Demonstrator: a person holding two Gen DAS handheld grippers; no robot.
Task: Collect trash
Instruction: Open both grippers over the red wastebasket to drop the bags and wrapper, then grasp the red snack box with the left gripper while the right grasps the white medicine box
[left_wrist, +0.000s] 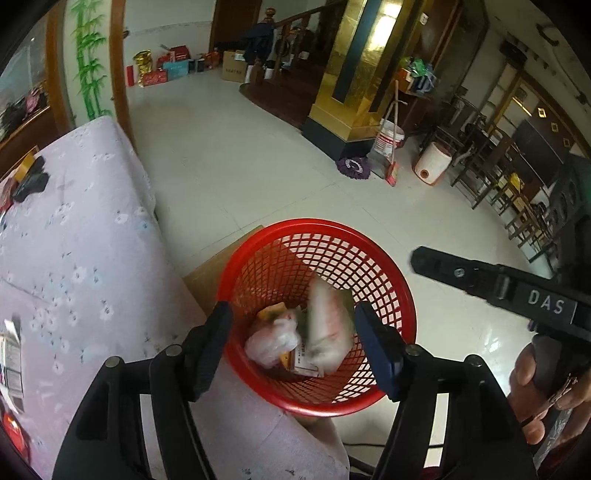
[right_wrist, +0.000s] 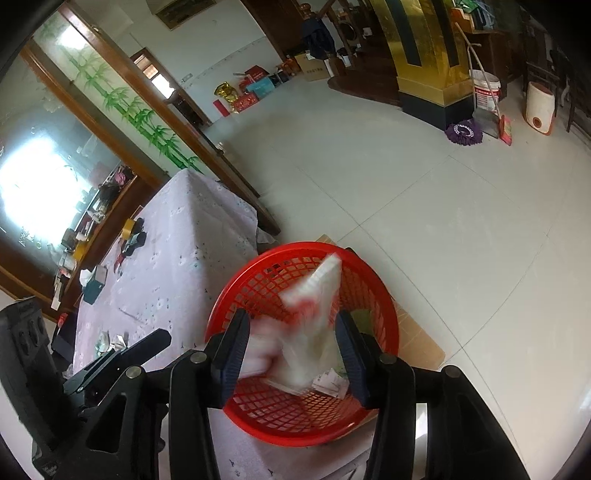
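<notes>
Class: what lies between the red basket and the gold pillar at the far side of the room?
Only bare pale floor tile between the red basket and the gold pillar; both wrist views show it.

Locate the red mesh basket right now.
The red mesh basket sits on the floor off the corner of the floral-cloth table, low centre in both wrist views, on flat cardboard, with trash inside.

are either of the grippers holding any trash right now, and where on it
Nothing is held. The left gripper and right gripper both stand open over the red basket, and the blurred white wrapper is dropping loose between the fingers.
</notes>
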